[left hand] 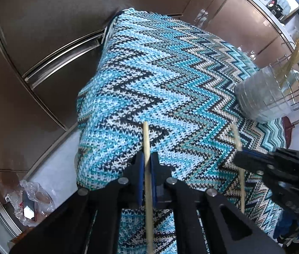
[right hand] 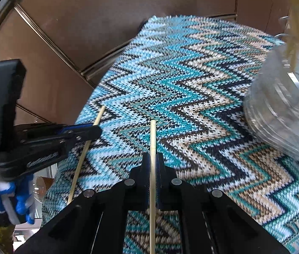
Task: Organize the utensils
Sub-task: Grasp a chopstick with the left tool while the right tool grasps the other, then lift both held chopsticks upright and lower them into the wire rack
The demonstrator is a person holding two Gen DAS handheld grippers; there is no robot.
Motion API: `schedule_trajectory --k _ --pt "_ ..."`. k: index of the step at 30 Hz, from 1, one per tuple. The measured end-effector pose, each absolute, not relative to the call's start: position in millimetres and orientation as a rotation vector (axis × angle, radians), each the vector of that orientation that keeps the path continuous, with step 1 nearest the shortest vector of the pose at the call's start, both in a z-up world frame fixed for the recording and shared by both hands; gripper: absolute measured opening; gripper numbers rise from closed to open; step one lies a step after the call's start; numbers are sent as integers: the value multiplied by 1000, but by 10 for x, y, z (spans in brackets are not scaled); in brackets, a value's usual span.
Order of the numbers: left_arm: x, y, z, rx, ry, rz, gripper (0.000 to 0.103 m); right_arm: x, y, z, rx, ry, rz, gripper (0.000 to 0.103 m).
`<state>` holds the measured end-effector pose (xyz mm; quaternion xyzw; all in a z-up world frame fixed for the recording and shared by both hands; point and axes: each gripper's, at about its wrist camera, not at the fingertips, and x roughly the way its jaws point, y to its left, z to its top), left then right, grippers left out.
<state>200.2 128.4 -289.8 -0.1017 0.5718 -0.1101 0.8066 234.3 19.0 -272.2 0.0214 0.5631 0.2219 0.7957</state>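
A pale wooden chopstick [left hand: 146, 139] is clamped between the jaws of my left gripper [left hand: 147, 158], its tip pointing out over the blue zigzag knitted cloth [left hand: 160, 74]. To the right, my right gripper [left hand: 240, 156] is shut on a second chopstick [left hand: 237, 135]. In the right wrist view my right gripper [right hand: 153, 158] pinches its chopstick [right hand: 153, 137], and my left gripper [right hand: 94, 130] grips the other chopstick [right hand: 83, 154] at the left. A clear ribbed plastic container [left hand: 259, 97] [right hand: 287, 114] holding more chopsticks stands at the cloth's right side.
Brown cabinet doors [left hand: 43, 42] rise behind and left of the cloth-covered table. A crumpled plastic bag [left hand: 30, 199] lies on the floor at lower left. A wire rack [left hand: 293, 97] with wooden spoons stands behind the container. A blue-and-white gloved hand [right hand: 11, 196] holds the left gripper.
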Motion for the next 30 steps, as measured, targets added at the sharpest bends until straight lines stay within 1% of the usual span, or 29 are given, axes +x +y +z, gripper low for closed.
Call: schedule_trajectory --k 9,20,30 --pt "1746 1247 -2505 -222 1097 -251 5 1806 -133 -2294 117 1003 530 5" --pt "1303 1089 -1990 -248 950 -309 5 1108 -668 -1825 195 764 477 5" --pt "904 814 -1442 -237 782 -364 5 619 -1039 -1391 214 607 413 5"
